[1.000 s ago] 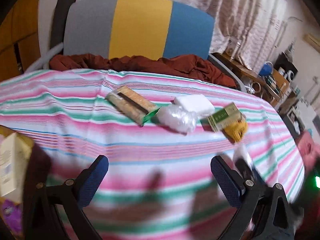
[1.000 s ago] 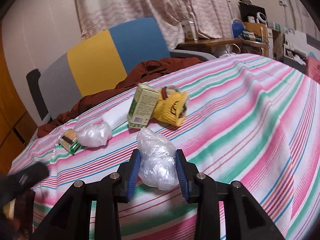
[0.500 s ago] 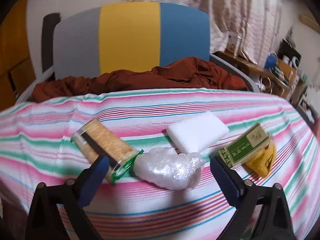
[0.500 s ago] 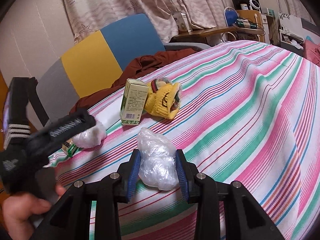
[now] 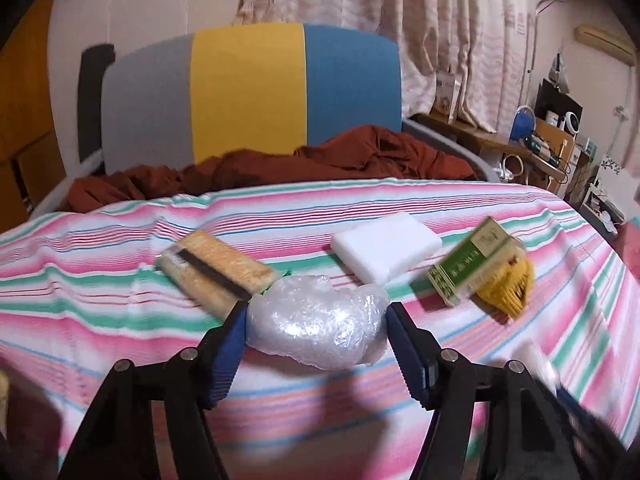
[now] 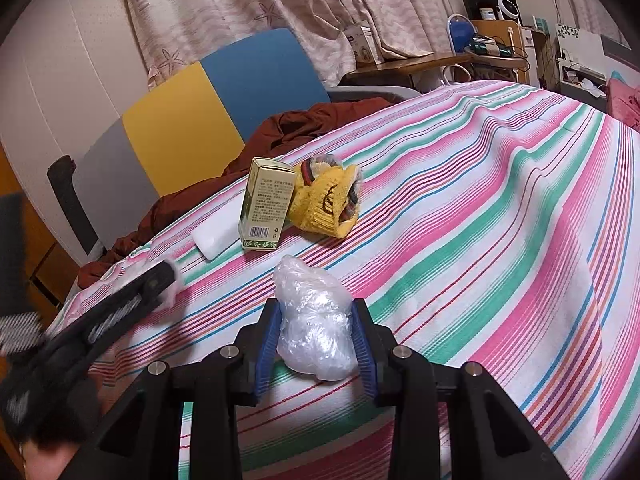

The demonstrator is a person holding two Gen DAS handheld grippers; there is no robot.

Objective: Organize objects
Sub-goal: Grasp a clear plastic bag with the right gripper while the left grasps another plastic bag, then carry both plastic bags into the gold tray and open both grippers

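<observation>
On the striped cloth (image 5: 100, 292) lies a crumpled clear plastic bundle (image 5: 316, 332). My left gripper (image 5: 316, 320) straddles it, and its jaws are closing, with the blue pads (image 5: 234, 332) right at the bundle's two ends. A second clear plastic bundle (image 6: 316, 328) is nearer the table's front, and my right gripper (image 6: 316, 336) is shut on it, pads pressed into both sides. In the right wrist view the left gripper's black arm (image 6: 120, 308) shows blurred at the left.
Behind the left bundle lie a cracker packet (image 5: 216, 268), a white block (image 5: 386, 248), a green box (image 5: 472, 266) and a yellow knitted piece (image 5: 508, 292). A grey, yellow and blue chair back (image 5: 248, 92) with brown fabric (image 5: 320, 160) stands past the table's far edge.
My left gripper moved forward and down over the cloth onto the plastic bundle, and its jaws narrowed around it. The right gripper kept still, holding its bundle.
</observation>
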